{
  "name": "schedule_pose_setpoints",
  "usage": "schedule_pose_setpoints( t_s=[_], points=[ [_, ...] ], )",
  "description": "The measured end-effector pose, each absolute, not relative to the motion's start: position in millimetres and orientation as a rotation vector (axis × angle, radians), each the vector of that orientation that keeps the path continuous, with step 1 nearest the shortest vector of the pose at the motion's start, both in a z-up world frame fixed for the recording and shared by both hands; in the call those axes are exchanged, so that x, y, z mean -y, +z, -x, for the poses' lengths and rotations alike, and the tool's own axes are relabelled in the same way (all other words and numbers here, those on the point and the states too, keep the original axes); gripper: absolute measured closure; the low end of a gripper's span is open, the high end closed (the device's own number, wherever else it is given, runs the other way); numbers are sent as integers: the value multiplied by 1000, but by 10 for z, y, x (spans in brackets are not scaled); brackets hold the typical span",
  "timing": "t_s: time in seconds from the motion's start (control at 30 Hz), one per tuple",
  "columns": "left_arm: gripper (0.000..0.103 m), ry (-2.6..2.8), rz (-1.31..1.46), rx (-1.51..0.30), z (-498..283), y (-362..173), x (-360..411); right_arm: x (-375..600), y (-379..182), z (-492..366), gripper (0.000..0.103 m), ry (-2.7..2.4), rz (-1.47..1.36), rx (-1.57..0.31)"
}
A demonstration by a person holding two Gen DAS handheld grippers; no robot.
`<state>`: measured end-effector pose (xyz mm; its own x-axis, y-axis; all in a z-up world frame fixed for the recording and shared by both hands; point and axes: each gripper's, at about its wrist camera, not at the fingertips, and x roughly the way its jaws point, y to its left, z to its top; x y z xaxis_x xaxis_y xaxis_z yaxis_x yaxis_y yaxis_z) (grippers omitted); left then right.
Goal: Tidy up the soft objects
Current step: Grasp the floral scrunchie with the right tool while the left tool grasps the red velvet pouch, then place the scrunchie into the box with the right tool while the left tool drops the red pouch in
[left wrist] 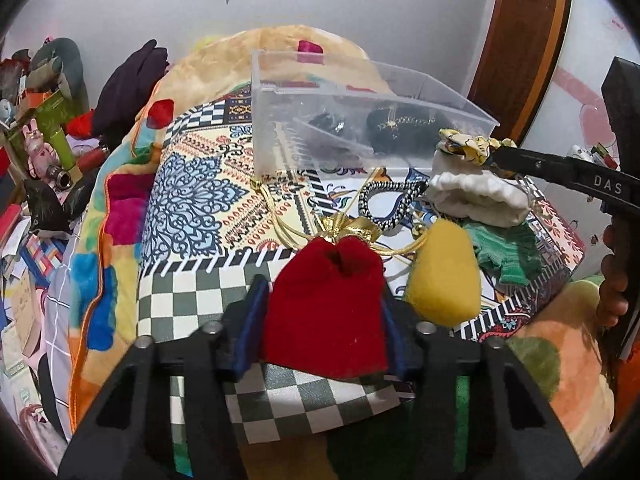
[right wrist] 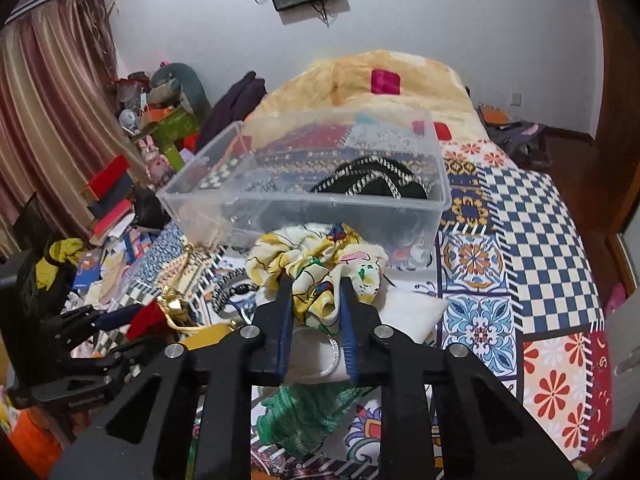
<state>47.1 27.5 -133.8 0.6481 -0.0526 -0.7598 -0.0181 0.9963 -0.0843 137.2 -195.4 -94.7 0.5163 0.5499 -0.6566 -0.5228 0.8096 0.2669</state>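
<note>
My left gripper (left wrist: pixel 324 292) is shut on a red velvet pouch (left wrist: pixel 326 304) with a gold drawstring top, held low over the patterned bed cover. My right gripper (right wrist: pixel 316 284) is shut on a yellow-white floral scrunchie (right wrist: pixel 316 260), held just in front of the clear plastic box (right wrist: pixel 304 204); it also shows in the left wrist view (left wrist: pixel 468 146). The box (left wrist: pixel 280 92) holds a black pouch with gold trim (right wrist: pixel 372 184). On the bed lie a yellow pouch (left wrist: pixel 444 272), a white cloth item (left wrist: pixel 480 196), a green knitted item (left wrist: pixel 508 252) and a black-white braided band (left wrist: pixel 384 204).
The bed carries a patchwork cover (right wrist: pixel 520 240) and a plush blanket (left wrist: pixel 120 184). A cluttered shelf and floor with boxes and toys lie to the left (right wrist: pixel 120 184). A wooden door (left wrist: pixel 520 40) stands at the right.
</note>
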Motion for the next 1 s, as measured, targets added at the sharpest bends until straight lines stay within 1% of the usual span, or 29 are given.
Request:
schedule_pose_setpoints(
  t_s=[0.03,0.23,0.6,1.0],
  points=[
    [61,-20,88,-863,-474,-1322,-283,1967,-912,-1355,86,644,-38,-789],
    [66,-6,85,-798,-432,-1136,-334,2046,-709,-1312,87,652,-58,-725],
    [66,11,78,-651,-526,-661,-425,2101,-381,-1328,87,658,-87,-626],
    [66,-2,99,-566,-1015,-277,-507,1979,-188,-1592,87,646,-72,-557]
  ],
)
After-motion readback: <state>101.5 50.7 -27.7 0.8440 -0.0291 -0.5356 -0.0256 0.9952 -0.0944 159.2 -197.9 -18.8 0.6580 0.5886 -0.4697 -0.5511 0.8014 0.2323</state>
